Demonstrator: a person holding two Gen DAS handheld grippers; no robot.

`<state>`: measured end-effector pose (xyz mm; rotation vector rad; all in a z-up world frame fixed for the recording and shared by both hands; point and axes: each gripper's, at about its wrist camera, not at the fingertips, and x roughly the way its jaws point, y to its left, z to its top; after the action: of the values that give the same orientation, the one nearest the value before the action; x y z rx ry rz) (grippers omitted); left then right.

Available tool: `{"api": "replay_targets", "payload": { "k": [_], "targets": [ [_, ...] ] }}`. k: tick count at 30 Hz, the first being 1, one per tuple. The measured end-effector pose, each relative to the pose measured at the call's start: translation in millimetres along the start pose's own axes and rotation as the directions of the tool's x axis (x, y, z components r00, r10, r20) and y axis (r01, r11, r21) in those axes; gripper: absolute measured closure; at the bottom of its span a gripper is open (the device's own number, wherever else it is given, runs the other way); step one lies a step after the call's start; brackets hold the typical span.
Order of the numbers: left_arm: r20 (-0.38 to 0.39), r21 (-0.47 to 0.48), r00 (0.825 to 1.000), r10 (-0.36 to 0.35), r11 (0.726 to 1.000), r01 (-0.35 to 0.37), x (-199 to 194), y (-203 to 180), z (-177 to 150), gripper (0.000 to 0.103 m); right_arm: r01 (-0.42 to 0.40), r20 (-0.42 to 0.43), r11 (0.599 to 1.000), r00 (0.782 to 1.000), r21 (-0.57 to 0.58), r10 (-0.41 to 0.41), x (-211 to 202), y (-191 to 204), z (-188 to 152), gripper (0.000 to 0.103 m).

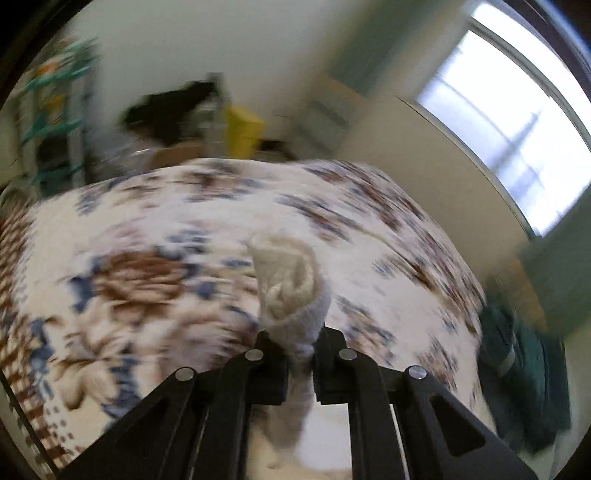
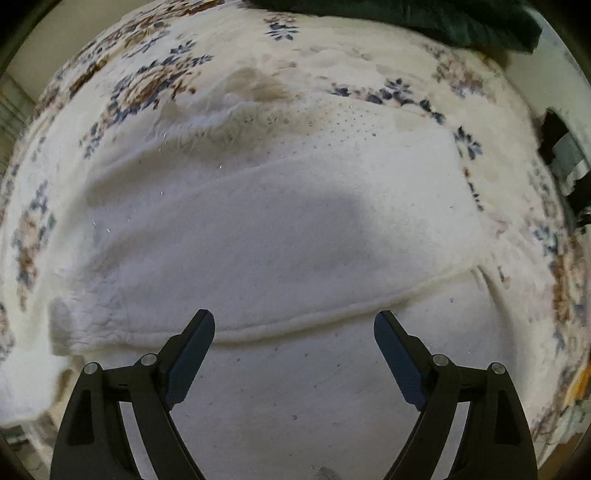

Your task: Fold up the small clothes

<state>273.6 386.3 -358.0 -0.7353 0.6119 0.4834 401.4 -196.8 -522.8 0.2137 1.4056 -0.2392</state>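
- The left claw (image 1: 300,343) is clamped on a bunched corner of a cream knitted garment (image 1: 290,284); the cloth sticks up from between its 2 fingers in the lower middle of the left wrist view, and more of it trails down below them toward the bottom edge.
- That view is blurred, so the weave and the exact part being gripped (cuff, hem or corner) cannot be told.
- Behind the lifted cloth lies a flowered blanket (image 1: 147,258) on the bed, filling the middle of the frame; a window (image 1: 506,122) is at the upper right and a yellow box (image 1: 242,129) at the upper middle.
- The right claw (image 2: 294,332) stands wide open and holds nothing, its 2 fingers apart at the bottom of the right wrist view.
- In that view the body of the garment (image 2: 277,221) lies spread flat on the blanket (image 2: 155,81), filling the middle of the frame, with its long axis running left to right.
- Its thick near hem (image 2: 295,326) curves across the frame just beyond the open fingertips, roughly square to the way they point.
- Judgement: the right claw is the nearer one to the flat body and hem, so it looks placed to pin or pinch that edge while the left carries its corner across for the fold.
- A dark green cloth (image 2: 406,18) lies at the top edge, well apart from the work.
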Motion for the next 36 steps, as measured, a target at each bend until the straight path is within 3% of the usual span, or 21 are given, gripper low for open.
{"api": "replay_targets", "payload": {
  "k": [4, 8, 13, 15, 18, 20, 22, 24, 26, 29, 31, 34, 36],
  "targets": [
    [-0.086, 0.164, 0.993, -0.076, 0.982, 0.089, 14.0, -88.8, -32.8, 0.096, -0.044, -0.010, 0.999, 0.999, -0.027, 0.044, 1.7, -26.0, 20.0, 0.013],
    [-0.212, 0.295, 0.966, -0.149, 0.932, 0.209, 28.7, -186.0, -99.5, 0.096, -0.088, -0.013, 0.996, 0.996, -0.014, 0.087, 1.2, -66.3, 38.5, 0.013],
    [-0.396, 0.381, 0.897, -0.197, 0.853, 0.356, 54.5, -300.2, -212.4, 0.096, -0.092, -0.007, 0.995, 0.996, 0.028, 0.092, 5.0, -127.6, 49.2, 0.013],
    [-0.466, 0.380, 0.858, -0.217, 0.826, 0.416, 64.2, -343.5, -258.3, 0.095, -0.074, -0.016, 0.997, 0.997, 0.034, 0.075, 9.1, -150.8, 52.1, 0.013],
    [-0.556, 0.420, 0.813, -0.175, 0.784, 0.456, 74.6, -401.6, -316.6, 0.091, -0.081, -0.039, 0.994, 0.996, 0.069, 0.083, 14.0, -190.9, 54.8, 0.013],
    [-0.559, 0.497, 0.822, -0.112, 0.748, 0.440, 75.2, -426.5, -347.2, 0.089, -0.089, -0.050, 0.992, 0.994, 0.089, 0.094, 14.7, -213.5, 54.8, 0.013],
    [-0.545, 0.536, 0.832, -0.108, 0.718, 0.444, 72.0, -433.7, -362.1, 0.075, -0.113, -0.065, 0.988, 0.991, 0.110, 0.120, 14.1, -235.0, 53.9, 0.013],
    [-0.509, 0.580, 0.856, -0.093, 0.697, 0.421, 61.4, -426.4, -368.5, 0.028, -0.138, -0.081, 0.981, 0.985, 0.134, 0.149, 12.1, -253.0, 53.2, 0.013],
    [-0.464, 0.621, 0.885, -0.052, 0.693, 0.366, 59.6, -411.1, -364.2, 0.008, -0.162, -0.090, 0.976, 0.980, 0.147, 0.176, 9.6, -262.2, 54.1, 0.013],
    [-0.340, 0.692, 0.937, 0.080, 0.697, 0.191, 56.1, -370.4, -350.0, 0.008, -0.240, -0.092, 0.955, 0.962, 0.172, 0.258, 4.9, -265.7, 59.3, 0.013],
    [-0.259, 0.703, 0.951, 0.169, 0.708, 0.066, 55.8, -335.3, -335.2, 0.008, -0.318, -0.089, 0.929, 0.937, 0.188, 0.338, 4.6, -257.7, 67.5, 0.013],
    [-0.198, 0.680, 0.933, 0.299, 0.727, -0.089, 59.5, -274.5, -314.1, 0.008, -0.407, -0.093, 0.897, 0.900, 0.170, 0.426, 16.3, -225.0, 87.8, 0.013],
    [-0.189, 0.658, 0.900, 0.393, 0.731, -0.181, 66.6, -235.4, -301.9, 0.008, -0.395, -0.109, 0.908, 0.905, 0.140, 0.411, 31.6, -203.6, 101.0, 0.013]
  ]
}}
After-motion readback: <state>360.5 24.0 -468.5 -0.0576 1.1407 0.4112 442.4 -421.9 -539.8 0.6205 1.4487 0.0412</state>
